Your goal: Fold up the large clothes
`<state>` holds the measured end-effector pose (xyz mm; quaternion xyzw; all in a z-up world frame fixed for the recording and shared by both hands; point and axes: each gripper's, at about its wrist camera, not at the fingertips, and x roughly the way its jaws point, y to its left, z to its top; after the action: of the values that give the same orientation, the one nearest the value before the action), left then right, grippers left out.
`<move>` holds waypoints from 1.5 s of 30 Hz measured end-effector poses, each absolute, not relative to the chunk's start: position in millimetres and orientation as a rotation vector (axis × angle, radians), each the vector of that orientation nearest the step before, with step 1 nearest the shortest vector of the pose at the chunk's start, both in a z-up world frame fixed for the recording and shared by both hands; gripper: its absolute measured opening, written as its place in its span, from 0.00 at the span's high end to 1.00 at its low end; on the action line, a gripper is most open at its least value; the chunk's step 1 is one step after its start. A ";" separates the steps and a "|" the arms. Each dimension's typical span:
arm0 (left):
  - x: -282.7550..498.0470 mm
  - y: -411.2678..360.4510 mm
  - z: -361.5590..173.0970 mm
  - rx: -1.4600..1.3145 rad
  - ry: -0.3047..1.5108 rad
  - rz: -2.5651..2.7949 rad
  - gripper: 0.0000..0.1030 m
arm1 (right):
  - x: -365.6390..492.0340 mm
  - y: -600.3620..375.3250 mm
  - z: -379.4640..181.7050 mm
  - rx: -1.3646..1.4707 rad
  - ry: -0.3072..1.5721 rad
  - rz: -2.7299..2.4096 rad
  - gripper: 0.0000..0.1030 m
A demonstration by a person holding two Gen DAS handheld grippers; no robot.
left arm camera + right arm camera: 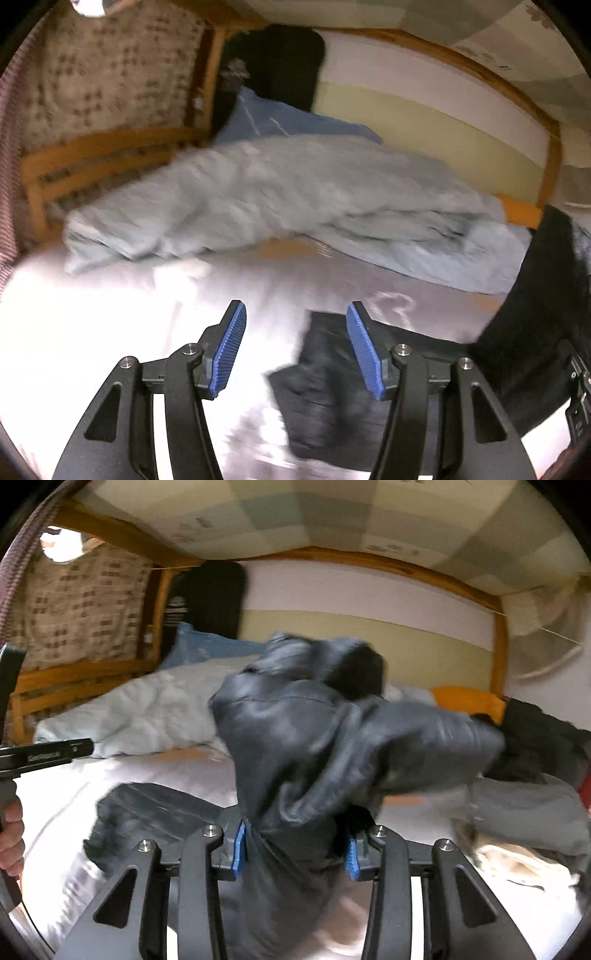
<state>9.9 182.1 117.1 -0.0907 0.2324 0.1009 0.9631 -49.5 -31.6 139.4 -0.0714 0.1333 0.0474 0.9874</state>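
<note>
Two grippers: one loaded, one empty.
Right gripper (295,853): clamped on a bunched fold of the dark jacket (314,731), lifted above the bed (55,805).
Left gripper (295,350): jaws apart, nothing between them.
Jacket location: upper part in the air, lower part trailing on the sheet.
Handling: looks leathery, slick, fairly heavy, limp; likely slips from a bunched grip, so take it by a seam or the collar.
Axis: crumpled and blurred, no clear long axis; hangs roughly downward from the grip.

Dark leather-like garment (314,738), bunched and lifted off the bed, one part trailing on the sheet
</note>
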 end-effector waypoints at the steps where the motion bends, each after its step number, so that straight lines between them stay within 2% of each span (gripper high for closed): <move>1: 6.8 187.2 118.7 -0.175 0.456 0.229 0.46 | -47.2 -22.4 136.5 -0.149 0.270 0.105 0.59; 3: 0.2 198.8 121.1 -0.209 0.436 0.232 0.43 | -40.4 2.9 127.9 -0.169 0.283 0.135 0.59; 9: -2.0 213.2 121.6 -0.236 0.422 0.206 0.43 | -25.7 70.9 84.5 -0.255 0.323 0.197 0.56; 12: -2.8 220.8 120.4 -0.272 0.424 0.166 0.43 | -27.1 89.3 60.5 -0.299 0.346 0.219 0.47; 16: -8.4 223.0 124.7 -0.253 0.409 0.180 0.40 | -25.4 97.2 46.9 -0.247 0.389 0.308 0.23; 25: -33.2 202.6 140.6 -0.139 0.244 0.156 0.16 | -40.8 61.9 52.1 -0.030 0.437 0.491 0.23; 27: -40.6 194.6 144.0 -0.114 0.181 0.181 0.04 | -47.8 42.4 55.5 0.022 0.427 0.452 0.23; 28: -44.3 190.1 144.9 -0.101 0.152 0.168 0.02 | -51.6 35.7 57.0 0.037 0.421 0.434 0.23; 36: -38.6 155.9 140.7 -0.020 0.136 0.083 0.02 | -54.9 -26.2 67.0 0.043 0.360 0.136 0.23; 39: -32.2 149.4 135.2 -0.006 0.156 0.067 0.02 | -47.9 -38.8 62.9 -0.013 0.374 0.074 0.30; 41: -29.2 143.5 132.0 0.010 0.161 0.063 0.02 | -39.6 -42.5 58.6 -0.004 0.405 0.094 0.38; 45: -25.6 127.5 125.9 0.034 0.172 0.022 0.02 | -15.9 -32.0 48.9 0.042 0.493 0.218 0.39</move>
<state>-25.6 127.5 125.9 0.0168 0.0859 0.0111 0.9961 -15.9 -32.0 48.9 0.0207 0.2435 0.1079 0.9637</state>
